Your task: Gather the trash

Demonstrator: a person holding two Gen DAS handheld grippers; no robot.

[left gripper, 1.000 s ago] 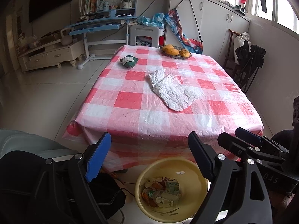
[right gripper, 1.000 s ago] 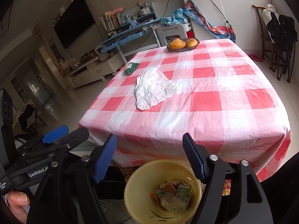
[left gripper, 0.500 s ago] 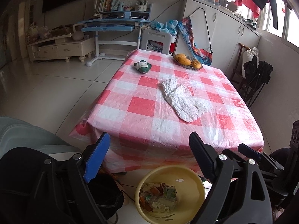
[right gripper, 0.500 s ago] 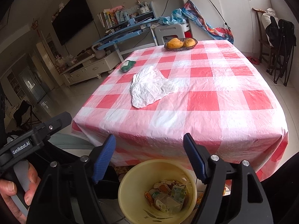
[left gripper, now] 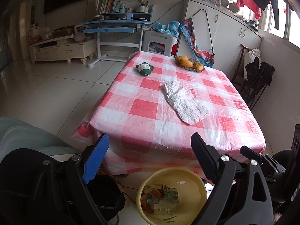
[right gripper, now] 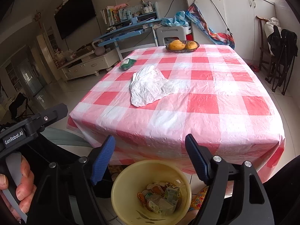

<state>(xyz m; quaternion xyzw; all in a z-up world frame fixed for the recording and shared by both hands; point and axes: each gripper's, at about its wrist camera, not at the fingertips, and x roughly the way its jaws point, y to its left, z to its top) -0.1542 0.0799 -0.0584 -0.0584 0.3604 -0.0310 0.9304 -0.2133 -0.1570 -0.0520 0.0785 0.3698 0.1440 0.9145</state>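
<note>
Left wrist view: both hand-held grippers gape, holding nothing, above the yellow bin

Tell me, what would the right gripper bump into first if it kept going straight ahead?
Probably the front edge of the checkered tablecloth; the open right gripper aims there, above the yellow trash bin. Depth is unclear.

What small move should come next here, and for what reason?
Probably reach the right claw forward over the table edge toward the crumpled white bag. Both claws are open and empty, the left claw too; the bag lies loose on the checked cloth, and the yellow bin sits just below.
</note>
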